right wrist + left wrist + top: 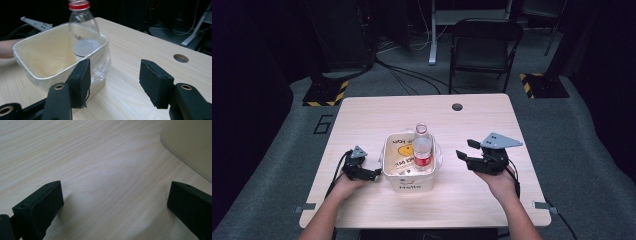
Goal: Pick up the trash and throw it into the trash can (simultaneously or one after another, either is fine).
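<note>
A pale wooden bench (362,115) carries a cream tub (409,181) lined with clear plastic and printed with a yellow figure and the word "Hello" on its near side. A clear plastic bottle (422,146) with a red label and red cap stands upright inside the tub, toward its right side. The left gripper (373,175) rests low on the bench just beside the tub's left wall, its fingers (40,210) spread wide apart over bare wood and holding nothing. The right gripper (466,149) is held above the bench to the right of the tub, apart from it, its fingers (155,81) also released and empty, aimed toward the tub. A round hole (457,106) sits near the bench's far edge, and a black folding chair (482,47) stands beyond it on the grey floor
</note>
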### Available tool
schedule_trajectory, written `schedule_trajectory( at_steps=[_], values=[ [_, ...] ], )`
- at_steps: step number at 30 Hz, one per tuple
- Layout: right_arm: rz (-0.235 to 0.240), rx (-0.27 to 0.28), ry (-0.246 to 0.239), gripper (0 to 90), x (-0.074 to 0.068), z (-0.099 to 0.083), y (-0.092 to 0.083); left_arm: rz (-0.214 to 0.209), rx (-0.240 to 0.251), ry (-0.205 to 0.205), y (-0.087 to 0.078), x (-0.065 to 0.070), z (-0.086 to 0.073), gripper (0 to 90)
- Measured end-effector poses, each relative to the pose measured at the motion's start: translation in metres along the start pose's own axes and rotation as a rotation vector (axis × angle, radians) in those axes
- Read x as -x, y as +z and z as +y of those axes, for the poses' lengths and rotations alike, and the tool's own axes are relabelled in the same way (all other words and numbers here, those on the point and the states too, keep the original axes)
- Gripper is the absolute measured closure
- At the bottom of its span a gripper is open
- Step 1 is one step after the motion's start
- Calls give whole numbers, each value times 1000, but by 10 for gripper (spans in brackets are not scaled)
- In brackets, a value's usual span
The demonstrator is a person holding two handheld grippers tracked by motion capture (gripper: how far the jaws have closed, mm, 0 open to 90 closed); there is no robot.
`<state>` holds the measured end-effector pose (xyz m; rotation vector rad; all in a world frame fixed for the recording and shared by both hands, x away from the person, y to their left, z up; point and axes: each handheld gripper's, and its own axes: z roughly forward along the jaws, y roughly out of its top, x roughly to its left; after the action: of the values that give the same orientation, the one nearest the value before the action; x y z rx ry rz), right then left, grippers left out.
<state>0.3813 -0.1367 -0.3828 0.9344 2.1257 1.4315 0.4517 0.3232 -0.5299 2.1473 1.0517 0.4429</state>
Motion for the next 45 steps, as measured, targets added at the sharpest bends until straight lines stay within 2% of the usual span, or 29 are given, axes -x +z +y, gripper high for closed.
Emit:
schedule_trajectory(
  at_steps=[5, 11, 16, 18, 22, 23, 29, 34, 35, 39, 42, 45],
  values=[
    [-39, 6, 32, 411, 14, -11, -4, 2, 0, -1, 0, 0, 0, 2],
    [-89, -15, 34, 408, 20, -29, 2, 5, -1, -4, 0, 1, 0, 2],
    [-85, -73, 82, 399, 30, -48, 15, 6, -1, -6, 0, 1, 0, 2],
    [-81, -79, 118, 388, 34, -53, 18, 7, -1, -5, -1, 1, 0, 2],
    [-92, -95, 149, 381, 42, -60, 22, 6, 0, -6, -1, 1, -1, 2],
    [-107, -115, 168, 377, 47, -66, 25, 6, 0, -6, -1, 1, -1, 2],
    [-154, -170, 206, 369, 62, -83, 30, 6, 0, -4, -1, 1, -1, 1],
    [-190, -185, 270, 355, 74, -95, 27, 5, 0, -4, -1, 1, -1, 1],
    [-203, -187, 297, 353, 79, -100, 26, 5, -1, -4, -1, 1, -1, 1],
    [-237, -204, 326, 345, 85, -107, 25, 5, -1, -4, -1, 1, -1, 0],
    [-241, -217, 336, 337, 85, -108, 27, 5, -1, -3, -1, 1, 0, 0],
    [-223, -216, 349, 337, 83, -109, 30, 5, -1, -3, -1, 1, 0, 0]
  ],
)
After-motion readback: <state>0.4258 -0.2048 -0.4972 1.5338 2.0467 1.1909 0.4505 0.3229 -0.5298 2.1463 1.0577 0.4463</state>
